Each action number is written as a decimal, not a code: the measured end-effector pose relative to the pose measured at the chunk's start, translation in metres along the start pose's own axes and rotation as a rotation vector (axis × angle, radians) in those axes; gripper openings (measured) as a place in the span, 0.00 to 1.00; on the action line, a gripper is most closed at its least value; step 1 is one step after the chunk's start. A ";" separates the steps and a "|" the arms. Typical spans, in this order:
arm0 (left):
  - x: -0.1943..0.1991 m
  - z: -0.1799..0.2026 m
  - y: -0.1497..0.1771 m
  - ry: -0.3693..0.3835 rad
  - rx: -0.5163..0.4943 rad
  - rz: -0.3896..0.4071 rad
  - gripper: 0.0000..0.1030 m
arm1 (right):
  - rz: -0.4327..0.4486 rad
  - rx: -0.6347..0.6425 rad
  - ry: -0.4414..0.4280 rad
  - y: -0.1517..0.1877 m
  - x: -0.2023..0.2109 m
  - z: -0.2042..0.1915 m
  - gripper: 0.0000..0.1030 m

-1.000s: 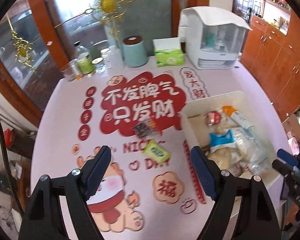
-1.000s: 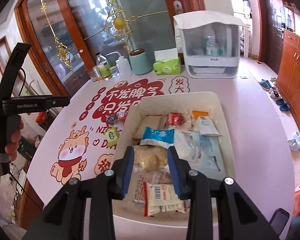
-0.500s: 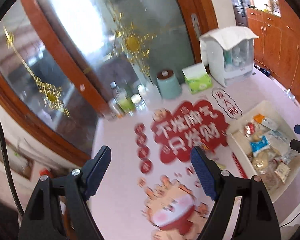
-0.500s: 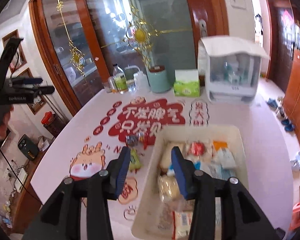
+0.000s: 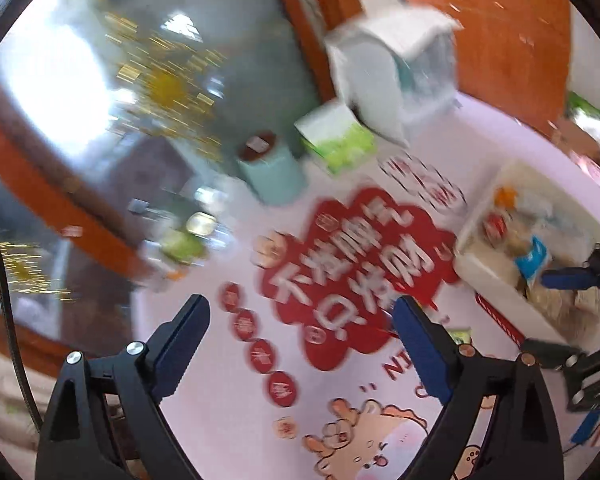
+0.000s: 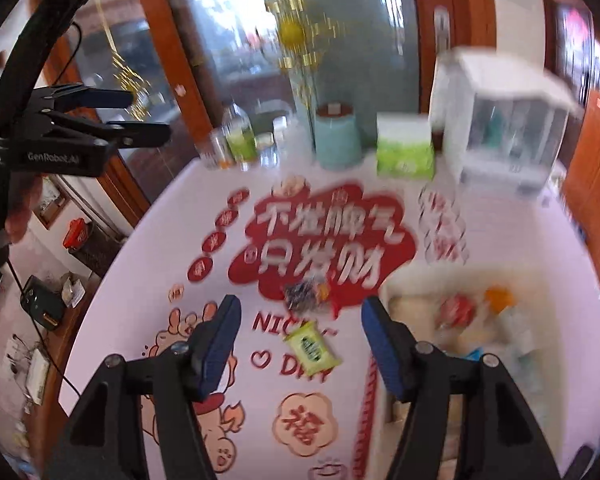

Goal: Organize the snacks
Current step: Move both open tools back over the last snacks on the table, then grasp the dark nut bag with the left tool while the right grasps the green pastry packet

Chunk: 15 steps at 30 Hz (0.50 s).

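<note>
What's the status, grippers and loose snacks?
Right gripper open, empty, above yellow-green snack packet. Left gripper open, raised off to the side. Dark snack packet loose beside white bin. Nothing blocking.

Landmark: white bin (image 6: 392, 300), right side of the table (image 6: 148, 248).
Left of the bin: yellow-green packet (image 6: 311, 347) and dark wrapped snack (image 6: 306, 298) lie on open mat.
Behind the bin: teal canister (image 6: 337, 138), tissue box (image 6: 405, 148), white dispenser (image 6: 508, 128) line the back edge.
Inside the bin: crowded with packets.
</note>
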<state>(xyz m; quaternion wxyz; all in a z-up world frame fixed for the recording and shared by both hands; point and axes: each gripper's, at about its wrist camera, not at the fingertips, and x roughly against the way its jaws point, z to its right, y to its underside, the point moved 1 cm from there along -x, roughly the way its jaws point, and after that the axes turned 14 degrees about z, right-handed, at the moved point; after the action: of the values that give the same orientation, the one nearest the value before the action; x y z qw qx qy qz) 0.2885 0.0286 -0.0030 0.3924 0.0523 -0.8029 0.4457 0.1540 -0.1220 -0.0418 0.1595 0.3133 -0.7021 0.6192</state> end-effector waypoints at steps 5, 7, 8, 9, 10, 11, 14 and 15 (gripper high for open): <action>-0.091 0.036 0.046 0.138 -0.046 -0.125 0.90 | -0.151 -0.008 0.055 0.044 -0.059 -0.009 0.61; -0.118 0.049 0.060 0.184 -0.054 -0.169 0.90 | -0.191 0.006 0.066 0.057 -0.074 -0.013 0.61; -0.129 0.053 0.066 0.206 -0.055 -0.186 0.90 | -0.210 0.011 0.072 0.062 -0.081 -0.015 0.61; -0.141 0.059 0.073 0.235 -0.055 -0.206 0.90 | -0.227 0.017 0.072 0.068 -0.089 -0.017 0.61; -0.153 0.064 0.079 0.266 -0.049 -0.229 0.90 | -0.238 0.024 0.073 0.073 -0.096 -0.017 0.61; -0.161 0.067 0.083 0.288 -0.043 -0.244 0.90 | -0.249 0.034 0.077 0.079 -0.104 -0.018 0.61; -0.185 0.077 0.094 0.362 -0.025 -0.290 0.90 | -0.283 0.047 0.104 0.093 -0.126 -0.013 0.61; -0.193 0.081 0.097 0.382 -0.026 -0.304 0.90 | -0.291 0.045 0.115 0.096 -0.132 -0.010 0.61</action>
<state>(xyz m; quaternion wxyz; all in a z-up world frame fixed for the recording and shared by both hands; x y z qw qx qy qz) 0.3314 -0.0260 -0.2231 0.6003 0.0823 -0.7027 0.3729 0.1905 -0.0770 -0.1950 0.2808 0.3792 -0.6249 0.6220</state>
